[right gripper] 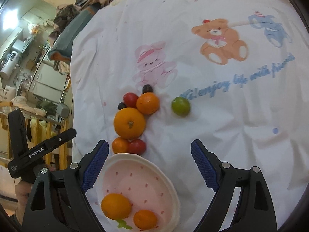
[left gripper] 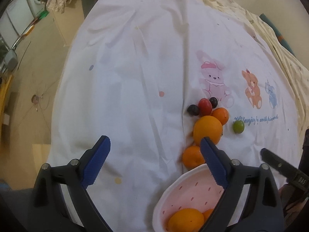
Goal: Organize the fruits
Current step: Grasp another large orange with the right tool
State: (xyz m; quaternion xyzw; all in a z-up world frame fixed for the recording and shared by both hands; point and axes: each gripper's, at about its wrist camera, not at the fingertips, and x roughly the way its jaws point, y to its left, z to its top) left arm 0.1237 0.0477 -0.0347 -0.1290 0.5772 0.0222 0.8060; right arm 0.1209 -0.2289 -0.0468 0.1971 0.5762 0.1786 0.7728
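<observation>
A pink strawberry-print bowl [right gripper: 166, 183] lies on the white printed sheet and holds a large orange [right gripper: 116, 205] and a small orange [right gripper: 145, 219]; the bowl also shows in the left wrist view [left gripper: 185, 185]. Beyond it lies a cluster: a big orange [right gripper: 129, 123], small oranges [right gripper: 147, 103] [right gripper: 120, 145], red fruits [right gripper: 130, 99] [right gripper: 137, 146] and dark grapes [right gripper: 147, 88]. A green fruit [right gripper: 181, 106] lies apart to the right. My right gripper [right gripper: 148, 166] is open and empty above the bowl's far rim. My left gripper [left gripper: 154, 160] is open and empty, left of the bowl.
The white sheet [left gripper: 135, 77] with cartoon animals covers a bed. A floor with cables [left gripper: 38, 100] lies to the left. Cluttered furniture and a wooden rack [right gripper: 38, 96] stand at the left of the right wrist view.
</observation>
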